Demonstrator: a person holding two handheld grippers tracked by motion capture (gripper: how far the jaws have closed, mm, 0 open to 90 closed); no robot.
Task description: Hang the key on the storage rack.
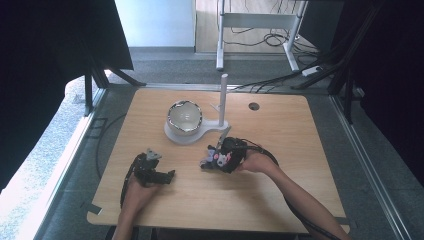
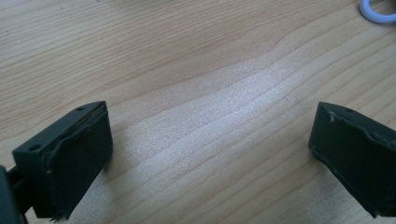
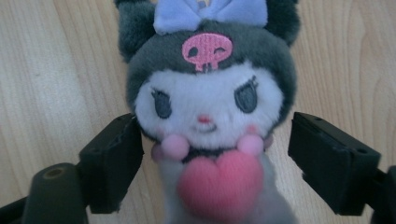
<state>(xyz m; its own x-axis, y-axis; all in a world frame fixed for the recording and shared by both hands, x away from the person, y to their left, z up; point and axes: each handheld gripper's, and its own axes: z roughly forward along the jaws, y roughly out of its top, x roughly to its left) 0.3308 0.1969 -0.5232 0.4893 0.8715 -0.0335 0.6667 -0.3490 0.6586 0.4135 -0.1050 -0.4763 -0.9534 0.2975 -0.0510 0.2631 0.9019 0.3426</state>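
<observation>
Grabbing the plush toy (image 3: 210, 121), lying flat on the table (image 1: 280, 195) at centre of the high view, just below the white stand (image 1: 187, 134) holding the bowl (image 1: 184, 116)

To do it well: centre the toy between both pads before squeezing, clamp at the neck or lower head rather than the soft ears or bow, stay low to the wood so fabric does not slip out, squeeze firm since plush compresses

Right gripper (image 3: 212, 158): jaws about half apart, straddling the toy either side of its cheeks; left pad at or nearly at the fur, right pad with a visible gap, so not clamped yet

Left gripper (image 2: 210, 154): jaws wide apart over bare wood at lower left of the high view, holding nothing, touching nothing
</observation>
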